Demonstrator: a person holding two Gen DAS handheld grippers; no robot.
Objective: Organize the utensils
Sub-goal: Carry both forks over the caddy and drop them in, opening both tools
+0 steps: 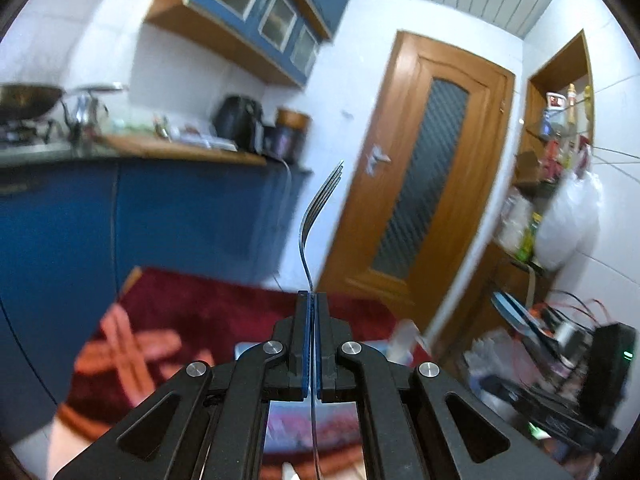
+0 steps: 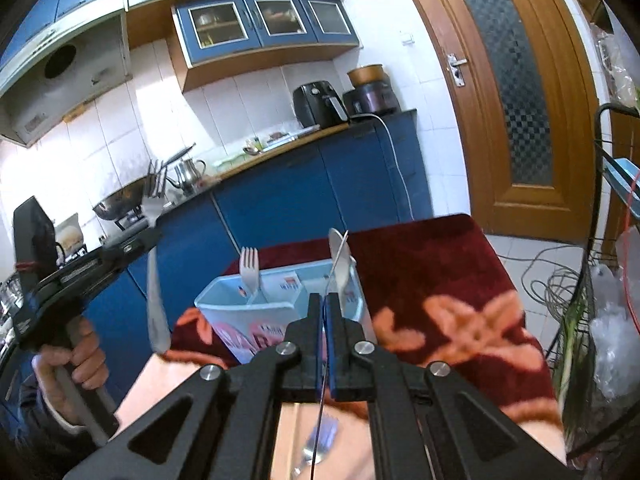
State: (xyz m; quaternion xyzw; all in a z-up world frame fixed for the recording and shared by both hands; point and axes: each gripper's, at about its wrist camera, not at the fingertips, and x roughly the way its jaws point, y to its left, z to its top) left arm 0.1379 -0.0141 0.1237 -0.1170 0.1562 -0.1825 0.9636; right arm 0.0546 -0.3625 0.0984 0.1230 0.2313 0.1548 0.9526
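Note:
My left gripper (image 1: pixel 312 295) is shut on a metal fork (image 1: pixel 316 216), seen edge-on with tines up, held in the air above the red patterned tablecloth (image 1: pixel 208 312). In the right wrist view the left gripper (image 2: pixel 150 236) and its fork (image 2: pixel 154 280) show at the left, beside the table. My right gripper (image 2: pixel 323 298) is shut on a thin metal utensil (image 2: pixel 339 252), seen edge-on, just in front of a light blue divided holder (image 2: pixel 256 312). A fork (image 2: pixel 250 270) and a spoon (image 2: pixel 340 260) stand in the holder.
The table with the red cloth (image 2: pixel 440 300) has a bare front edge (image 2: pixel 160 384). More utensils (image 2: pixel 316 440) lie blurred below my right gripper. Blue kitchen cabinets (image 2: pixel 300 200), a wooden door (image 2: pixel 516 100) and a wire rack with cables (image 2: pixel 592 280) surround the table.

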